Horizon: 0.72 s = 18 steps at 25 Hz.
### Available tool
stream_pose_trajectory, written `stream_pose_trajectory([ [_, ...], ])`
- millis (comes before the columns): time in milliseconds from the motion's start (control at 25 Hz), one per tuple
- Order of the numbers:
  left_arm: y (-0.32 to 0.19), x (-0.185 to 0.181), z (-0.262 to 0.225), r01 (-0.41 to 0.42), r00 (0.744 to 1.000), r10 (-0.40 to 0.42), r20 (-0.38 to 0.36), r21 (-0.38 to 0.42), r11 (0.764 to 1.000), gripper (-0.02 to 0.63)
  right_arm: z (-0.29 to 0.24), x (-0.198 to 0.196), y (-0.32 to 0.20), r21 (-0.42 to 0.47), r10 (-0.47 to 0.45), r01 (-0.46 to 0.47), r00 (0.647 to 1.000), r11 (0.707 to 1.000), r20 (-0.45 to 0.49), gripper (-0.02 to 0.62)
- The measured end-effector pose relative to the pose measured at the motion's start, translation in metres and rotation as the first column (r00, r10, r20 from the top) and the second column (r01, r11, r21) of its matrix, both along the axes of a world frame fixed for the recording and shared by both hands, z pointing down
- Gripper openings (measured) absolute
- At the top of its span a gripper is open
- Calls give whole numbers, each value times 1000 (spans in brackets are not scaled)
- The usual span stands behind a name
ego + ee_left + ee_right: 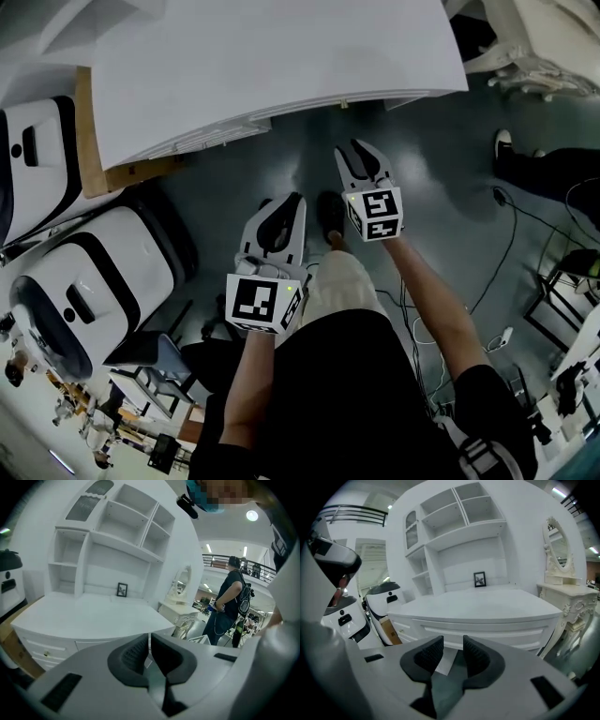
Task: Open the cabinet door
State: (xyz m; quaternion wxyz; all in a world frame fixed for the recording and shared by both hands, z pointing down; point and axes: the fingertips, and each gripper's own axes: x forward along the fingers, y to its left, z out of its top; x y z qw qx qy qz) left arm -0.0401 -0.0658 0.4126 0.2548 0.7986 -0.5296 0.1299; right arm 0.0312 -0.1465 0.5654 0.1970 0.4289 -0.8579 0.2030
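While left gripper (292,202), jaws together, and right gripper (359,150), jaws apart, empty, hang before cabinet (281,66), white machines (94,272) stand leftward.

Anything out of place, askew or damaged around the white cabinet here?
Nothing stands out. The white cabinet with open shelves looks intact, its front drawers shut, and the small black-framed picture stands upright on its top.

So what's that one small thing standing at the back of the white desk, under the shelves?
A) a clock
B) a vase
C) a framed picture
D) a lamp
C: a small dark framed picture stands upright at the back of the desk, just below the shelves; both gripper views show it.
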Motion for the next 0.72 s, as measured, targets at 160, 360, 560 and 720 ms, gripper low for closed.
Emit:
stream_pose_trajectory([
  [160,-6,-1,13,-17,1000,17,0,-26,1000,34,24,-5,-20,-28,19,-20,1000,999,-17,129],
  [360,-10,-1,26,-32,999,31,-5,-48,998,34,47,-3,-46,-43,47,-48,998,998,-43,130],
  [560,-16,-4,37,-30,1000,30,-9,-54,998,34,66,11,-73,-49,89,-93,994,995,-63,138],
  [720,-19,-12,42,-21,1000,21,-10,-55,998,34,79,10,-86,-55,104,-109,992,993,-76,144],
])
